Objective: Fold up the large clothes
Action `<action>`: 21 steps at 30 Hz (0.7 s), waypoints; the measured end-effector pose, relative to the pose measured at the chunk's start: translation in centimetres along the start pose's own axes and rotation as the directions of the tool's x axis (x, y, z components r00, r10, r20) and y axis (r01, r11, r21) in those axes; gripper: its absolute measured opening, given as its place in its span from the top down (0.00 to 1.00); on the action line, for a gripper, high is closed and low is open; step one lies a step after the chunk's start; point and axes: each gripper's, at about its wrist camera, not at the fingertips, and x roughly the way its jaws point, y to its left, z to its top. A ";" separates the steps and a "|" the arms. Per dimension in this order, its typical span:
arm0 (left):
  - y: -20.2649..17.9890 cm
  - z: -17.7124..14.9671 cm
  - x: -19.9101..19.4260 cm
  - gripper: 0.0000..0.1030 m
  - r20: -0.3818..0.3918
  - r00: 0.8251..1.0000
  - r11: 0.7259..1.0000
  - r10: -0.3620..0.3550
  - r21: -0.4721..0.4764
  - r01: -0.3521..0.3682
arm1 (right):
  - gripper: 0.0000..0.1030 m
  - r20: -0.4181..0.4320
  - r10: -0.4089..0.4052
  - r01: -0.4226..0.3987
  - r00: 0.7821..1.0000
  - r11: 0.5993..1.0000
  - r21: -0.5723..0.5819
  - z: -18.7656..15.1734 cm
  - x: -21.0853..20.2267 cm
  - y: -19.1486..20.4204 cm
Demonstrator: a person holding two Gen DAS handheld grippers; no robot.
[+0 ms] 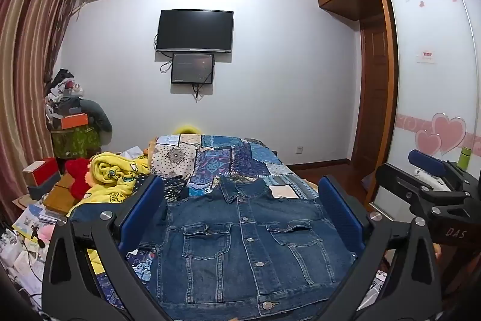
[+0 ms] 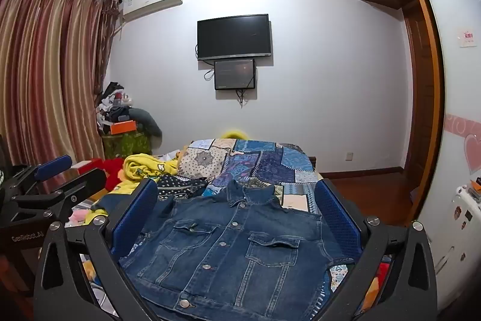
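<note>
A dark blue denim jacket (image 1: 240, 248) lies front up and buttoned on the bed, its collar pointing away from me. My left gripper (image 1: 240, 206) hovers level above the jacket's near half, open wide, its blue pads (image 1: 141, 209) on either side of the chest with nothing between them. In the right wrist view the same jacket (image 2: 234, 245) lies under my right gripper (image 2: 236, 209), which is also open wide and holds nothing. Each gripper shows in the other's view, the right one (image 1: 430, 170) at the right edge and the left one (image 2: 51, 173) at the left edge.
The jacket rests on a blue patchwork bedspread (image 1: 228, 158). A yellow blanket (image 1: 114, 173) and a red plush toy (image 1: 78, 173) lie on the bed's left side. Boxes and papers (image 1: 33, 218) crowd the left. A wardrobe (image 1: 430, 65) stands on the right.
</note>
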 end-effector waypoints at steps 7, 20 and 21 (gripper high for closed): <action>0.2 -0.1 -0.5 0.00 -0.007 1.000 1.000 -0.015 0.004 0.015 | 0.00 0.001 0.002 -0.002 1.000 1.000 0.004 0.0 0.0 0.0; 0.6 -0.3 0.6 0.00 -0.023 1.000 1.000 -0.010 0.010 0.011 | 0.00 -0.001 0.004 -0.004 1.000 1.000 0.012 -0.2 0.4 -0.2; 0.6 -0.4 0.6 0.00 -0.023 1.000 1.000 -0.010 0.010 0.011 | 0.00 -0.001 0.005 -0.005 1.000 1.000 0.012 -0.2 0.4 -0.2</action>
